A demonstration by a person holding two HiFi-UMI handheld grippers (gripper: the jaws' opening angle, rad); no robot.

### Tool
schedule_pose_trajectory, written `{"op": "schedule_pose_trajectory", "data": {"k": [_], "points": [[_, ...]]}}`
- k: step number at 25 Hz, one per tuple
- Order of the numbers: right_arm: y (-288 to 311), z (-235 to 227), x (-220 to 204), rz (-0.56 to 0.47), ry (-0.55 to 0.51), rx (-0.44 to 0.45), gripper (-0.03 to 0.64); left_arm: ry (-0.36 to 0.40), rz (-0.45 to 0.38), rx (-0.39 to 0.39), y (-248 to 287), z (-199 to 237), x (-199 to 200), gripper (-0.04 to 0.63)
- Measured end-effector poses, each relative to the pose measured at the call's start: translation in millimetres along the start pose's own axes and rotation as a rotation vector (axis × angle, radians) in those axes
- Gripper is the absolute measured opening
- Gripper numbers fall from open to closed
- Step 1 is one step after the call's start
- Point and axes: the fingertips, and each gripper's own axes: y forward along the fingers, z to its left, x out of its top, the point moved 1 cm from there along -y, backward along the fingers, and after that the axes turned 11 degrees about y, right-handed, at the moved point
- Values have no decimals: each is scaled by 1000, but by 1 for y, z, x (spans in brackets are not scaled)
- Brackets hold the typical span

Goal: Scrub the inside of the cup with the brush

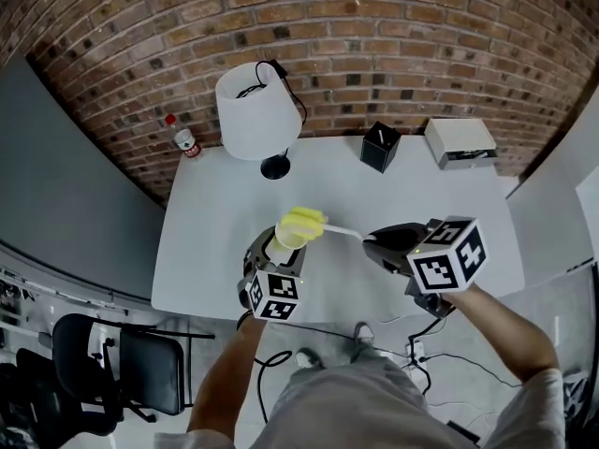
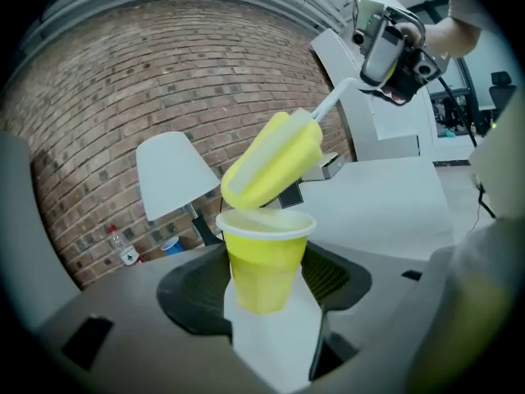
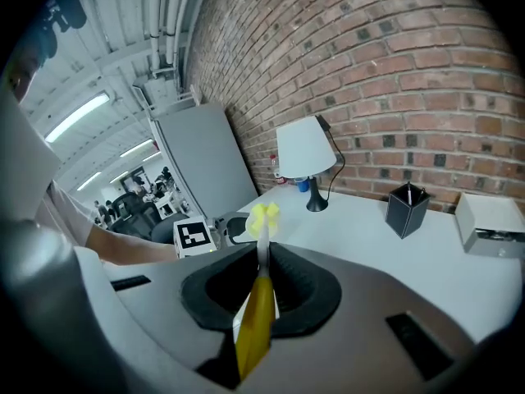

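While held up over the near half of the white counter point(image 1: 215, 241), just past its front edge, clamped low on both sides by the fingers of the left gripper point(image 2: 262, 279): a yellow cup point(image 2: 262, 257), upright, mouth up, fingers closed only as far as the cup's width. Tilted over that mouth, the soft yellow head of the brush point(image 2: 275, 162), lower end at the rim, touching or just above it, hard to tell which; white stem slanting up and away to the right gripper point(image 3: 261, 279). Fingers there pressed nearly together on the yellow handle, head pointing forward toward the cup. Both grippers near each other, right one to the cup's right and slightly nearer the body. Bare counter to the left, to the right and beyond the cup, with wide room on every side. Well apart along the far edge: a white-shaded lamp point(image 1: 255, 110) on a black foot, a black pen holder point(image 1: 380, 146), a white box point(image 1: 459, 141) at the far right corner. Off the far left corner, a small red-capped bottle point(image 1: 183, 137). Behind everything, a brick wall point(image 1: 393, 45). Down on the floor at left, a black chair point(image 1: 103, 363).
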Motion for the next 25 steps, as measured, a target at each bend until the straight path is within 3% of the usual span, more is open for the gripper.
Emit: {"op": "schedule_pose_trajectory", "data": {"k": [17,25], "points": [[70,-4,-32,-277,1,-144,40,-165,-91,-178,36,-49,-13,281],[99,-8,-49,-377,46,-206,40,-176,-109,-283,51,-70,-31,281]]}}
